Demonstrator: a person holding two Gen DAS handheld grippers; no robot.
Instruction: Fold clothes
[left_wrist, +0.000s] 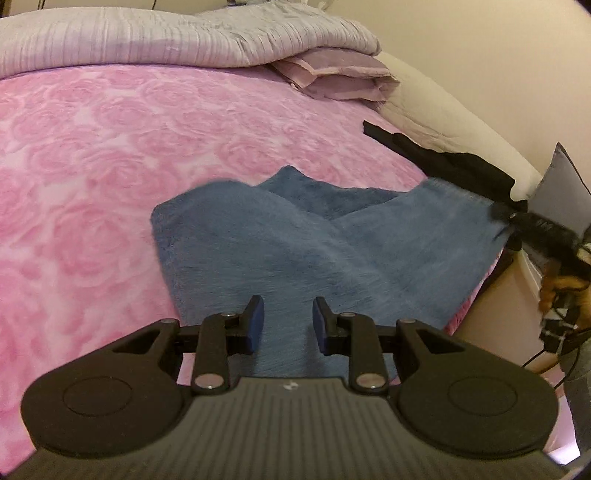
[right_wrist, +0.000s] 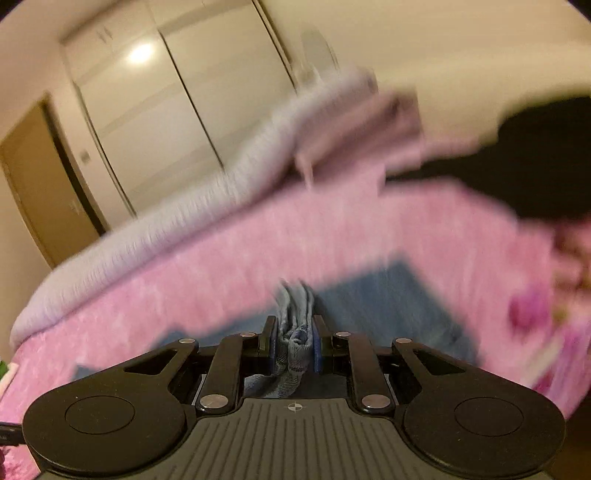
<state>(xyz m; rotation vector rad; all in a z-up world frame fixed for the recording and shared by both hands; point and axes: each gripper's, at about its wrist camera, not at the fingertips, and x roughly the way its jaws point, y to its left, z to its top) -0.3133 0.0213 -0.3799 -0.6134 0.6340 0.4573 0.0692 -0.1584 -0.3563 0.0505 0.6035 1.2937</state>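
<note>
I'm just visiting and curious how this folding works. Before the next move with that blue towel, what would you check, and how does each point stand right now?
1. Right gripper has blue towel bunched between its pads: ok.
2. Left gripper holds the towel: not ok; its pads stand apart over the cloth, pinching nothing.
3. Towel lies flat: not ok; it is rumpled and humped.
4. Black garment is clear of the towel: not ok; it is right at the towel's far corner.
5. Pink blanket offers free room beside the towel: ok.
6. Towel edges line up: cannot tell; the right wrist view is blurred.
</note>
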